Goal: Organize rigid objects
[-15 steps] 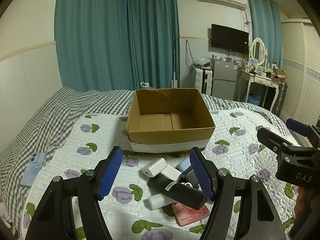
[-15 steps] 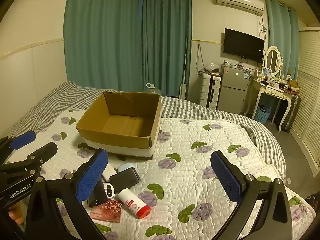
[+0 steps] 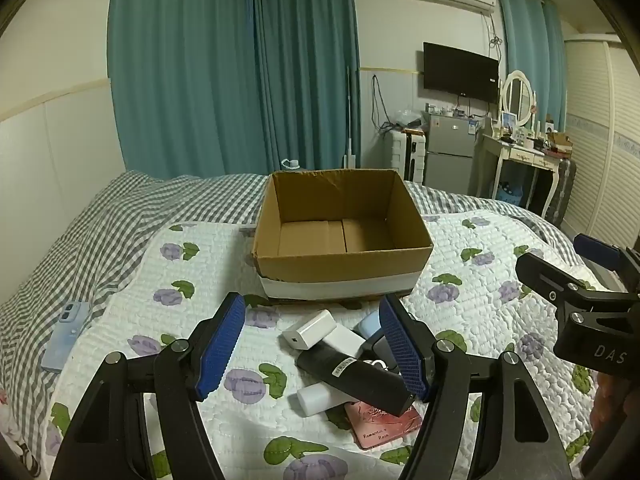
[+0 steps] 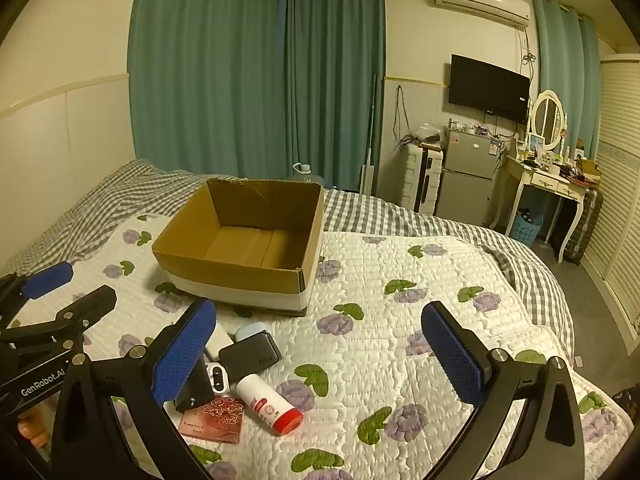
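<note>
On quilt (image 4: 400,320), cardboard box (image 4: 240,268) w/ nothing inside; items piled beside.

The cardboard box (image 3: 344,240) rests on the quilt (image 3: 200,264), which lies on the bed, with the curtains (image 3: 232,68) behind it. A cluster of items lies on the quilt just before the box: the charger block (image 3: 309,329) nearest the box, the cylindrical case (image 3: 354,376) before it and lying across the bottle (image 4: 269,403), and the flat card (image 4: 214,420) at the near edge, partly under the case. The phone (image 3: 64,336) lies well apart to the left, and the dressing table (image 4: 548,184) stands beyond the bed to the right.
</note>
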Available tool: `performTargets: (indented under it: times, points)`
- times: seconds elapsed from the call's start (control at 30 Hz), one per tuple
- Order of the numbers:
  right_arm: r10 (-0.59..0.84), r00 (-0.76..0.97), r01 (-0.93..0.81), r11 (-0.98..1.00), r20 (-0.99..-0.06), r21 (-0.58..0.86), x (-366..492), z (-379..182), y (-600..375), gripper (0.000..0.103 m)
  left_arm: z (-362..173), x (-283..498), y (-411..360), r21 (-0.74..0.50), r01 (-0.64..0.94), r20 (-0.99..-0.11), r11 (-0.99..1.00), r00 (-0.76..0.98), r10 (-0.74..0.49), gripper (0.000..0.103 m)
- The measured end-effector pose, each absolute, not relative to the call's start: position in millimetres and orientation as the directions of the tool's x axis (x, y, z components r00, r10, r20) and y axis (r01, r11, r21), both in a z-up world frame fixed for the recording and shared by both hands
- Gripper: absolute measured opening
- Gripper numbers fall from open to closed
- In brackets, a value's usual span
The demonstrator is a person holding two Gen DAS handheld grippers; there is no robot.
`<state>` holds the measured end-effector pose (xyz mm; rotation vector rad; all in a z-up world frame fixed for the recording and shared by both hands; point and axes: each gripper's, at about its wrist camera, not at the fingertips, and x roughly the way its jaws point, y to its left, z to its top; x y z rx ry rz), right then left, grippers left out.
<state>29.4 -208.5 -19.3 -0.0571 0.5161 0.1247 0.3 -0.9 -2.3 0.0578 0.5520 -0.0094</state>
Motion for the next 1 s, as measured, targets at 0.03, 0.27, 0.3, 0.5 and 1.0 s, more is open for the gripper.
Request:
performTargets:
  times: [0.03,0.27,0.3,0.5,1.0]
  points:
    - [0.105,0.862,-0.134,0.991,-0.496,-0.023,29.3,-19.4,-208.4,0.103,-2.1,0.3,-0.9,0.051,0.025,-0.525,0.998,0.851,0.006,0.072]
    - [0.104,0.860,-0.134,0.991,-0.499,-0.023,31.4,-19.7,-207.6,0.103,-3.9,-0.9,-1.9,0.052,0.025,-0.526,0.998,0.850,0.006,0.072]
    - [0.104,0.860,-0.133,0.991,-0.499,-0.023,31.8,-19.6,-207.6,0.103,-3.7,-0.7,-1.8,0.052,0.026,-0.526,0.998,0.850,0.005,0.072]
    - [0.105,0.860,-0.134,0.991,-0.500,-0.023,31.2,-22.4,-206.6,0.103,-4.5,-1.0,-2.5,0.052,0.026,-0.527,0.998,0.850,0.006,0.072]
    - [0.104,0.858,-0.135,0.991,-0.504,-0.024,31.8,-23.2,-205.1,0.103,-6.6,-1.1,-2.9,0.055,0.025,-0.529,0.998,0.849,0.008,0.072]
